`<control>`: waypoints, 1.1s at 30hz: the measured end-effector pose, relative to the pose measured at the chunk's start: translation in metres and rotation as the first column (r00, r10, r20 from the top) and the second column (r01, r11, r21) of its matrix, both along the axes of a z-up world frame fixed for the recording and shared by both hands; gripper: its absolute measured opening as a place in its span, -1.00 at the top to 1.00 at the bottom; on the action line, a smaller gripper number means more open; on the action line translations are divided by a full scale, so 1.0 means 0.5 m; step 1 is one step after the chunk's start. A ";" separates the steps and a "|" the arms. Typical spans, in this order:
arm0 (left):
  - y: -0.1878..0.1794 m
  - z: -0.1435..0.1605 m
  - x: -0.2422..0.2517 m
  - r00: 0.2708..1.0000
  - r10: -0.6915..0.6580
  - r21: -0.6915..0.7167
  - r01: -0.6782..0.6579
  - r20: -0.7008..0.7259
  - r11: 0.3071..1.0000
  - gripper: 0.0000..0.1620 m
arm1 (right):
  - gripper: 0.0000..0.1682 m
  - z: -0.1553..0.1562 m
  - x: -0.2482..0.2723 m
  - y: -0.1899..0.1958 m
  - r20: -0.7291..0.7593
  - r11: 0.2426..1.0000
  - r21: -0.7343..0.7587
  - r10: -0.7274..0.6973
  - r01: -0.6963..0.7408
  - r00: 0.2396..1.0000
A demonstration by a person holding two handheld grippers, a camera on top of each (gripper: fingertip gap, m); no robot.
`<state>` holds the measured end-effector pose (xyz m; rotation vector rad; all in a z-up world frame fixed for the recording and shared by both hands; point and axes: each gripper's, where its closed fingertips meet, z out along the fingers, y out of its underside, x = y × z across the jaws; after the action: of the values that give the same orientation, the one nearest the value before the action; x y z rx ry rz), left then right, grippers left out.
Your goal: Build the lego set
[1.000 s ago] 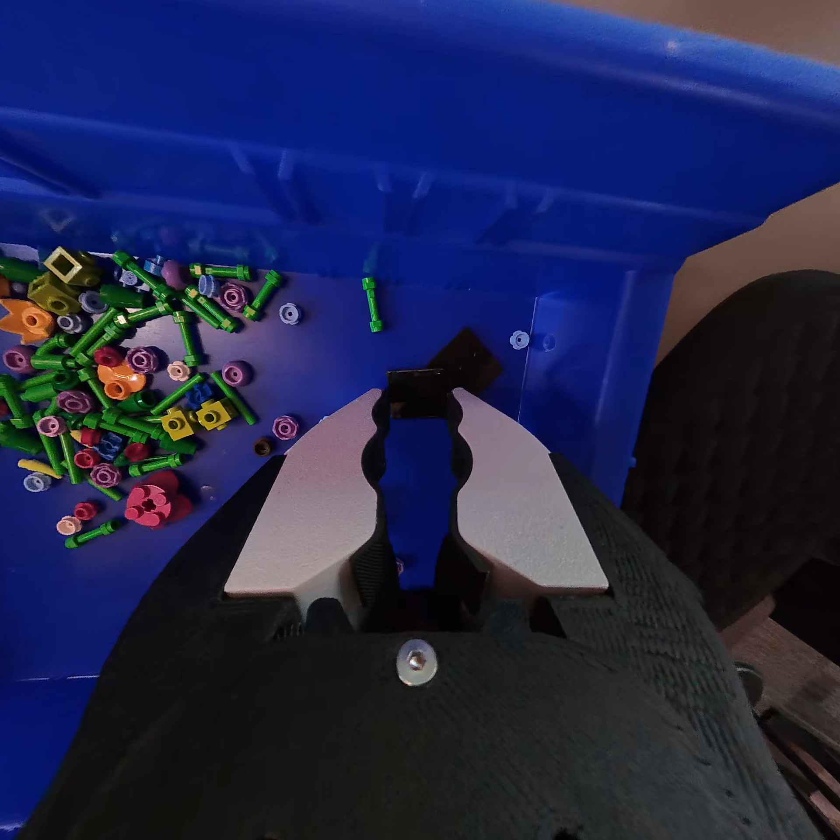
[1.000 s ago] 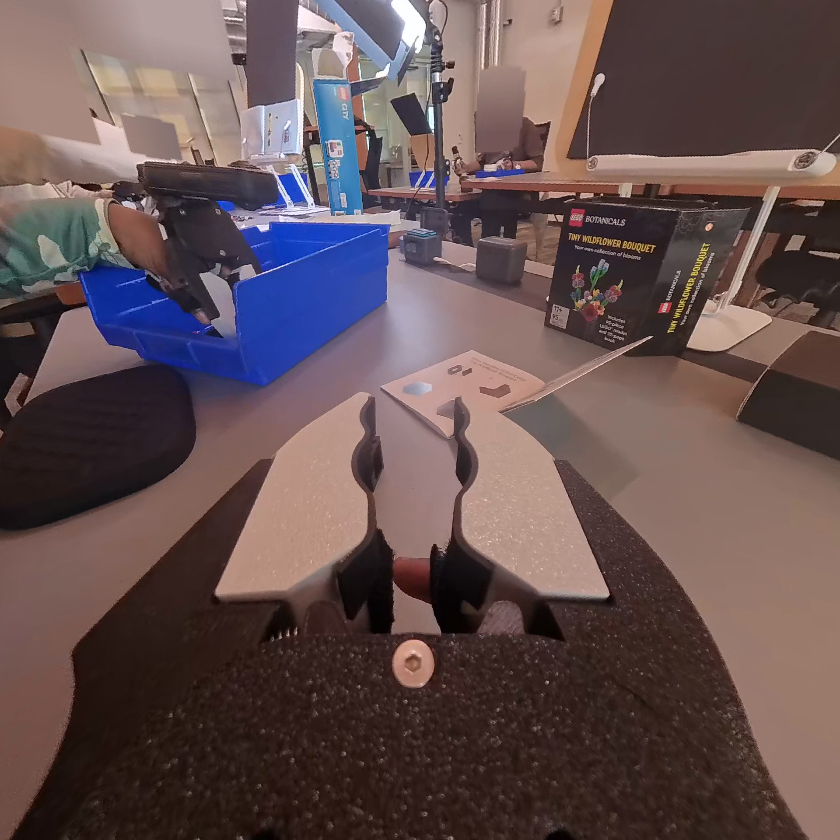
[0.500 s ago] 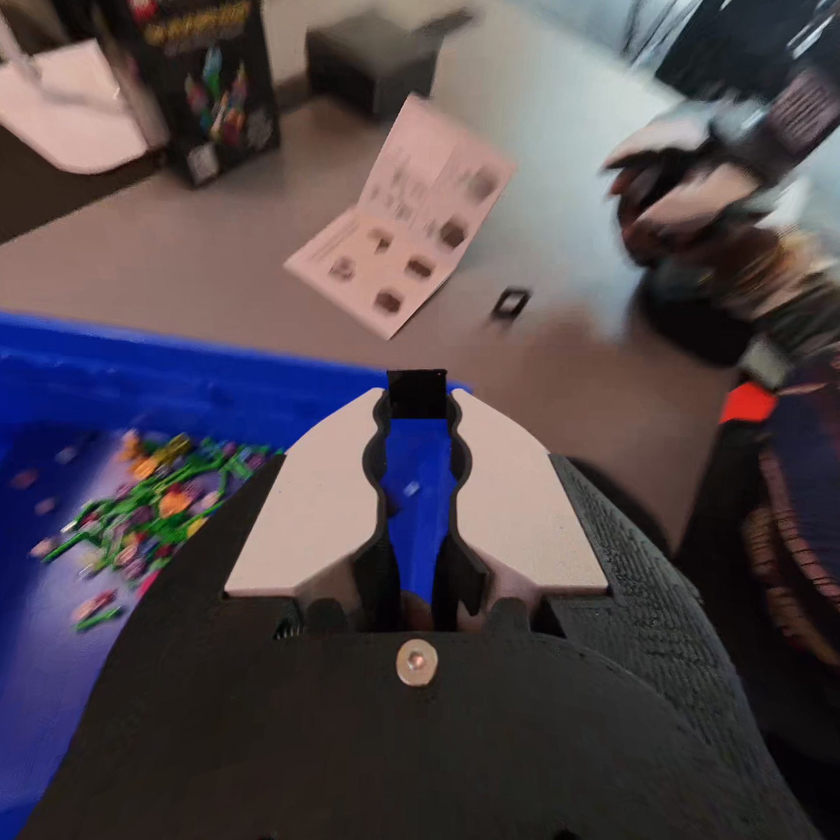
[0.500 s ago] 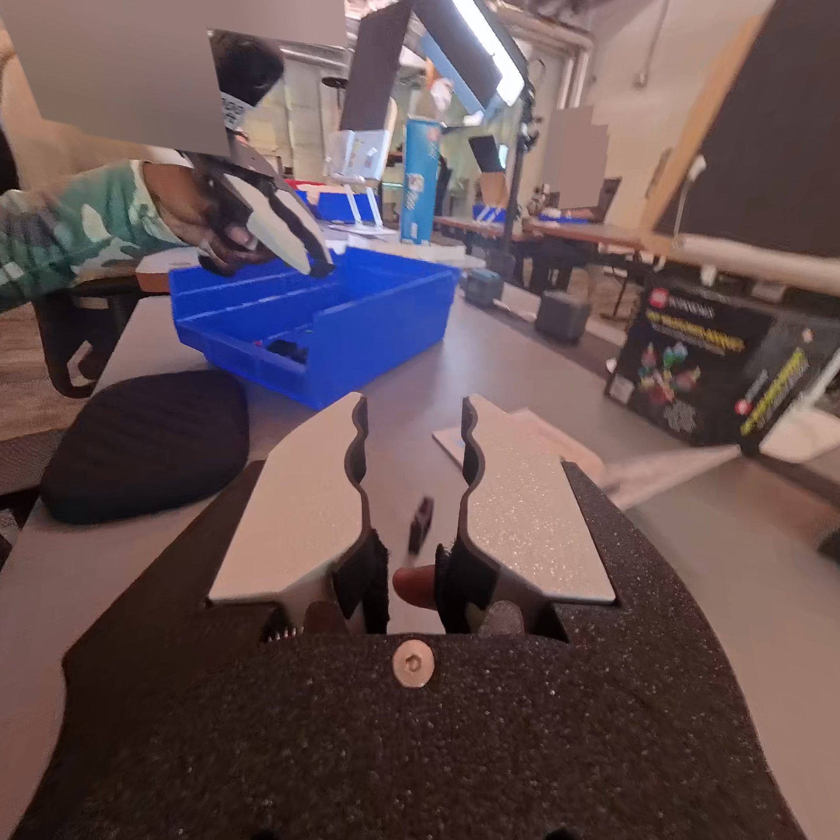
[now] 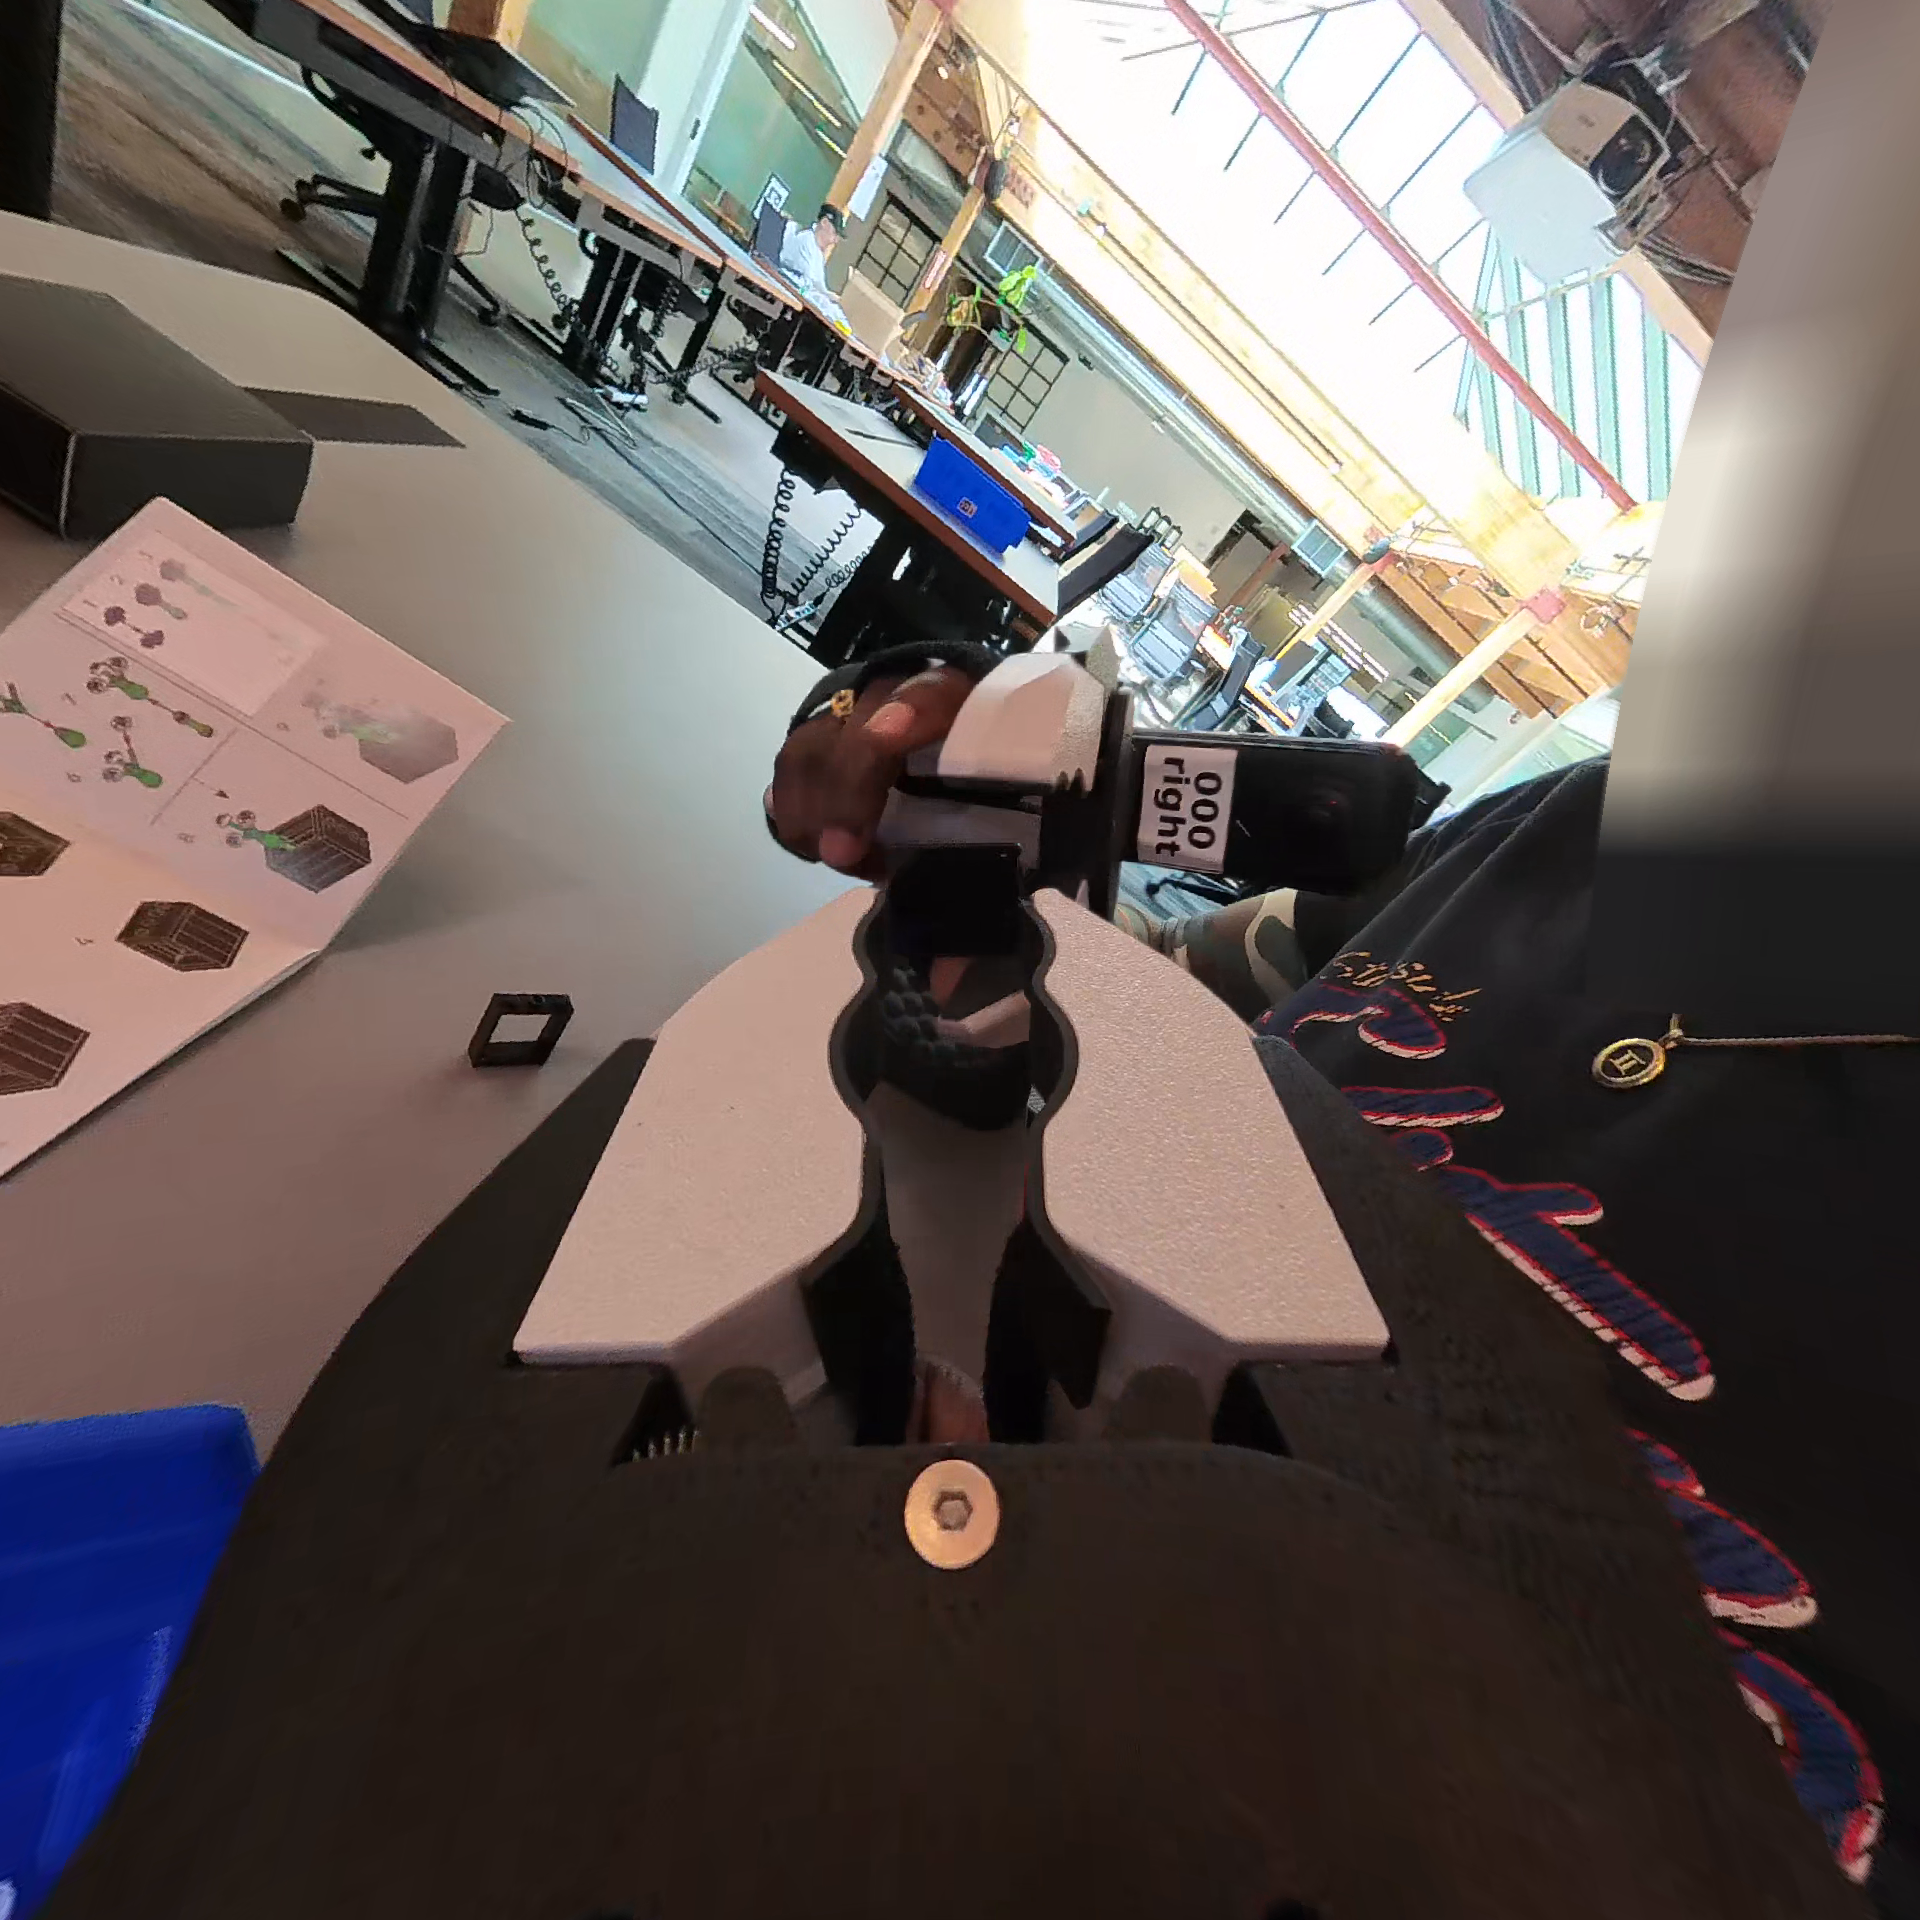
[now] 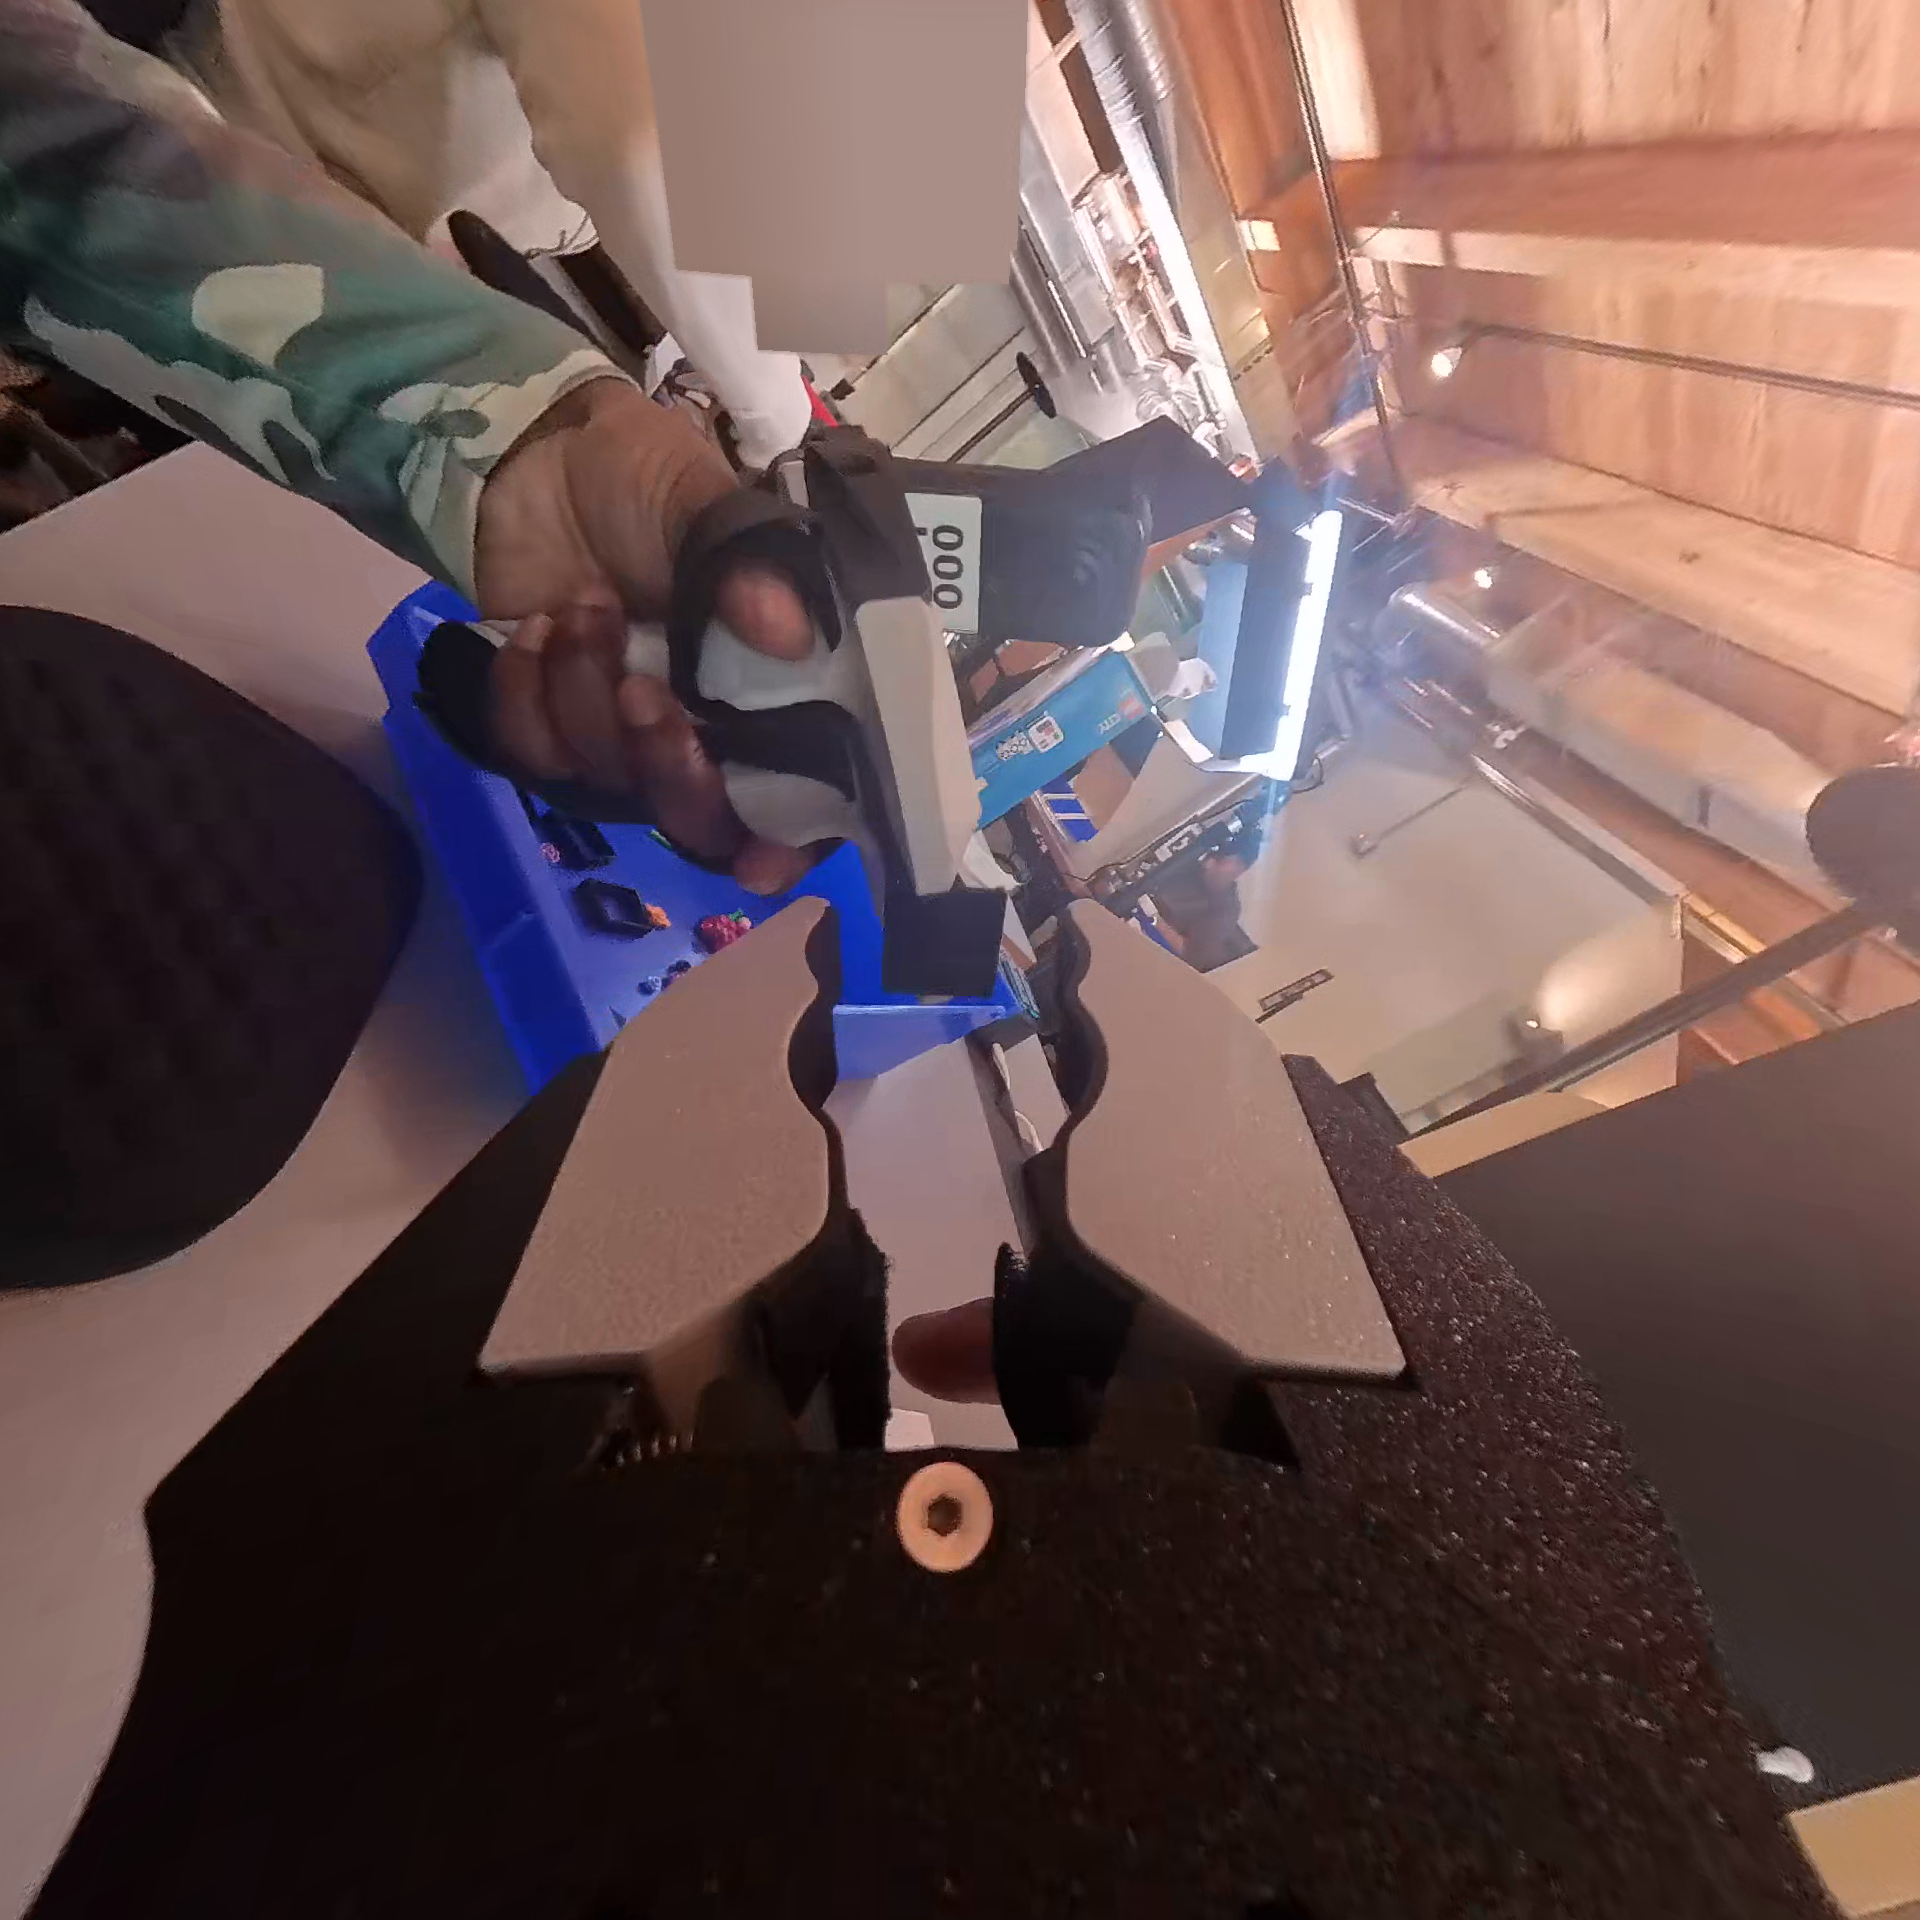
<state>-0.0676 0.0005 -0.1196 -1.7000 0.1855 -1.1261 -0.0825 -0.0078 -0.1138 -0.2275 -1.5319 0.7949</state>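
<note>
A small flat black square lego piece [image 5: 954, 902] is being gripped between the closed tips of the left gripper [image 5: 954, 914], raised above the grey worktop [image 5: 582, 665]. The right gripper [image 6: 940, 940] is being held with its fingers [image 6: 727, 1091] spread apart and nothing between them; the black piece [image 6: 940, 943] is being presented just beyond their tips. A black open-frame square lego piece [image 5: 520, 1029] is lying on the worktop beside an open paper instruction booklet [image 5: 197, 790]. Farther off, small coloured and black lego pieces [image 6: 665, 914] are being kept in a blue plastic bin [image 6: 488, 883].
</note>
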 end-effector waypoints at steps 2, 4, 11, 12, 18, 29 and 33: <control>0.003 -0.005 0.007 1.000 -0.005 -0.013 0.005 0.002 1.000 0.72 | 0.65 -0.005 0.001 -0.004 0.007 1.000 0.031 0.003 -0.003 1.000; 0.006 -0.005 0.013 1.000 -0.006 -0.010 0.006 -0.008 1.000 0.72 | 0.73 -0.001 0.004 0.002 -0.004 1.000 0.001 -0.009 0.009 1.000; 0.029 0.048 -0.011 0.918 0.318 0.437 -0.191 -0.238 0.879 0.40 | 0.73 0.085 0.061 0.121 -0.167 0.262 -0.934 0.281 -0.243 0.945; 0.042 0.045 -0.017 0.830 0.456 0.543 -0.232 -0.322 0.807 0.41 | 0.74 0.090 0.069 0.150 -0.257 0.028 -0.960 0.300 -0.277 0.919; 0.117 0.035 0.030 0.397 0.806 0.848 -0.114 -0.439 0.518 0.58 | 0.74 0.045 0.066 0.211 -0.451 -0.576 -0.777 0.228 -0.254 0.863; 0.143 0.023 0.054 0.413 0.793 0.856 -0.059 -0.447 0.513 0.98 | 0.74 0.030 0.064 0.171 -0.391 -0.526 -0.828 0.292 -0.194 0.873; 0.131 0.022 0.053 0.470 0.782 0.862 -0.082 -0.410 0.501 0.99 | 0.72 0.031 0.064 0.156 -0.378 -0.500 -0.849 0.350 -0.170 0.857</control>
<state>-0.0412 0.0662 -0.1083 -1.1752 0.5818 0.2813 -0.0504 0.0703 -0.0985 -1.2484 -0.3166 2.6223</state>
